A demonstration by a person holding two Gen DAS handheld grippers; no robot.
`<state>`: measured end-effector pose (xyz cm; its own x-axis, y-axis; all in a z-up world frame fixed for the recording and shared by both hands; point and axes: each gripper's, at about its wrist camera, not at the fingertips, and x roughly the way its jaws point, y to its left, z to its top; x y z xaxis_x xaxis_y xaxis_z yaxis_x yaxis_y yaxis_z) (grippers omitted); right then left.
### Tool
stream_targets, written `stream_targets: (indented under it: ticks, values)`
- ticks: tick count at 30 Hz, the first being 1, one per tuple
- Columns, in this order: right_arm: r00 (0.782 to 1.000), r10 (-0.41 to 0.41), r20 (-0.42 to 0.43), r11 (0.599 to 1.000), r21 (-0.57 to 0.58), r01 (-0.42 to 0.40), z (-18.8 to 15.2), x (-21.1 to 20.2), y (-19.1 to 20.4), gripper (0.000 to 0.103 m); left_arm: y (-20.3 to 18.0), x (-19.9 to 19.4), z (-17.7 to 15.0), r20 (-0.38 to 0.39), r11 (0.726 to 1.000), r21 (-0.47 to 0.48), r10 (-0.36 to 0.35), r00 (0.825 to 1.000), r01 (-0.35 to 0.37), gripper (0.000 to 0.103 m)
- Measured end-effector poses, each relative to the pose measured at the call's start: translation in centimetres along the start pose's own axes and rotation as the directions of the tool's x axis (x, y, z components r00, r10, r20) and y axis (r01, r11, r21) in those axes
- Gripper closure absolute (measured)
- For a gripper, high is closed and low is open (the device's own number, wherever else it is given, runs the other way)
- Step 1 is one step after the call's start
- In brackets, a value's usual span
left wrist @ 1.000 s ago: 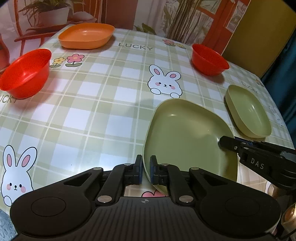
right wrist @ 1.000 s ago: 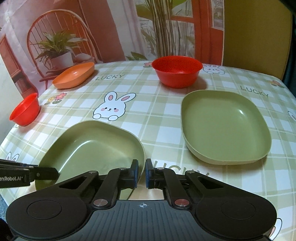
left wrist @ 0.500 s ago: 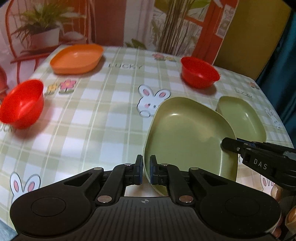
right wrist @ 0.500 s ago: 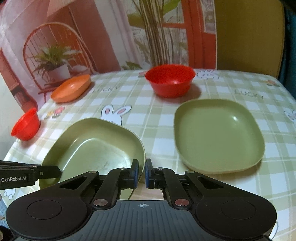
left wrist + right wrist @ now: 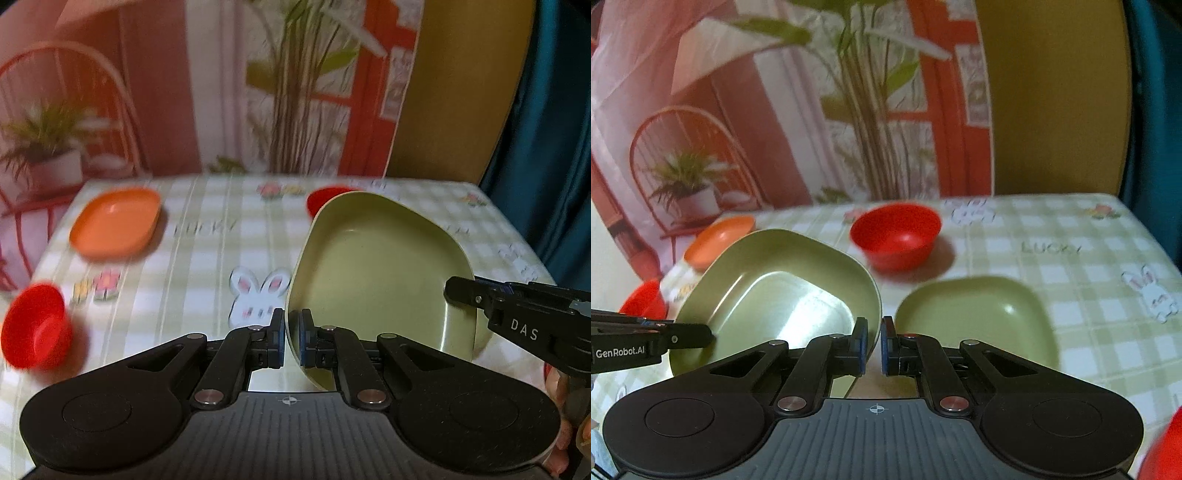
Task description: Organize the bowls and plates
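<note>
Both grippers hold one large green plate by opposite rims, lifted clear of the table. My left gripper is shut on its near-left rim. My right gripper is shut on its right rim; the plate also shows in the right wrist view. A second green plate lies on the table just ahead of the right gripper. An orange plate lies far left. One red bowl sits at the back, another red bowl at the left edge.
The table has a green checked cloth with rabbits. A yellow panel and a printed backdrop stand behind it. A teal curtain hangs at the right. A red shape shows at the right wrist view's lower right corner.
Both grippers have raised the large green plate off the table and pulled back; the table objects now look farther and lower. The plate now hides the second green plate from the left view.
</note>
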<state>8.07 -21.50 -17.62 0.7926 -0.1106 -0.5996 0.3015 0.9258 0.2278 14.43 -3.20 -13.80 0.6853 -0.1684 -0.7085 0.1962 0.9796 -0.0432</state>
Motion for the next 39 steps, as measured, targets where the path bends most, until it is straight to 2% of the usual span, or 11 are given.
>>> stream_targets:
  ticks: [13, 17, 20, 23, 24, 26, 30, 35, 37, 39]
  values:
    - [0.992, -0.037, 0.118, 0.998, 0.048, 0.031, 5.0, -1.8, -3.1, 0.096, -3.1, -0.4, 5.5, 0.110, 0.997, 0.068, -0.031, 0.993, 0.024, 0.096]
    - [0.988, -0.039, 0.152, 0.998, 0.048, 0.032, 6.1, -2.3, -3.7, 0.096, -4.6, 0.1, 6.9, 0.126, 0.995, 0.090, -0.046, 0.991, 0.034, 0.096]
    - [0.986, -0.044, 0.158, 0.998, 0.047, 0.037, 6.4, -2.0, -4.1, 0.096, -5.5, 1.6, 7.1, 0.118, 0.993, 0.097, -0.082, 0.990, 0.071, 0.097]
    - [0.989, -0.073, 0.128, 0.997, 0.029, 0.070, 5.9, -0.7, -4.5, 0.097, -5.3, 4.1, 6.8, 0.055, 0.995, 0.093, -0.050, 0.997, 0.045, 0.097]
    - [0.991, -0.082, 0.108, 0.996, 0.028, 0.080, 5.7, -0.1, -4.7, 0.098, -4.6, 4.5, 6.5, 0.050, 0.995, 0.072, -0.068, 0.996, 0.065, 0.097]
    - [0.995, -0.056, 0.081, 0.998, 0.047, 0.052, 5.0, 0.7, -5.5, 0.098, -3.1, 5.2, 5.9, 0.039, 0.996, 0.040, -0.086, 0.996, 0.085, 0.097]
    - [0.999, -0.032, 0.041, 0.998, 0.049, 0.030, 4.3, 2.9, -5.9, 0.096, -0.4, 6.9, 4.4, 0.021, 1.000, 0.015, -0.021, 1.000, 0.021, 0.095]
    - [0.999, 0.034, -0.018, 0.999, 0.034, -0.034, 4.7, 6.8, -5.3, 0.094, 2.2, 9.5, 2.7, -0.052, 0.999, -0.036, 0.009, 0.999, -0.010, 0.095]
    - [0.997, 0.059, -0.054, 0.998, 0.018, -0.058, 5.0, 8.7, -4.8, 0.093, 2.9, 10.3, 1.9, -0.088, 0.997, -0.070, 0.009, 0.996, -0.015, 0.092]
    - [0.994, 0.070, -0.089, 0.997, -0.007, -0.071, 5.3, 10.4, -4.2, 0.091, 3.5, 10.9, 0.9, -0.114, 0.995, -0.102, 0.004, 0.993, -0.016, 0.085]
